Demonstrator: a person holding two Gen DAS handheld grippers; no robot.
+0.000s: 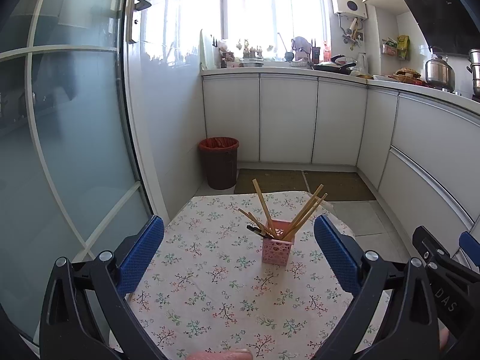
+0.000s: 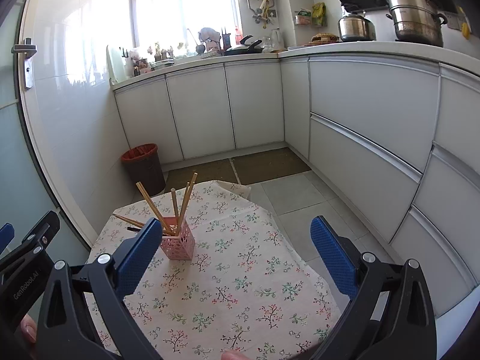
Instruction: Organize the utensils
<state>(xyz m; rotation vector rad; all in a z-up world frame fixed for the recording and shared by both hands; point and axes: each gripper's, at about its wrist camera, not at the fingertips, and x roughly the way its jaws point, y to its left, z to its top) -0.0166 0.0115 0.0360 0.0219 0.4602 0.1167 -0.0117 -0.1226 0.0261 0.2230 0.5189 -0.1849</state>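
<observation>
Both tools (image 1: 238, 249) (image 2: 237, 249) spread wide above table (image 1: 210, 285)

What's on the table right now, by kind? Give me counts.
Pink holder: 1
Wooden chopsticks, standing in the holder: 6, as far as the overlap lets me tell
Black utensil, in the holder, leaning low: 1
Total: 8

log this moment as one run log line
left gripper: open, empty | right gripper: open, empty | wooden chopsticks: upright in pink perforated plastic holder | holder on floral tablecloth | no contact
</observation>
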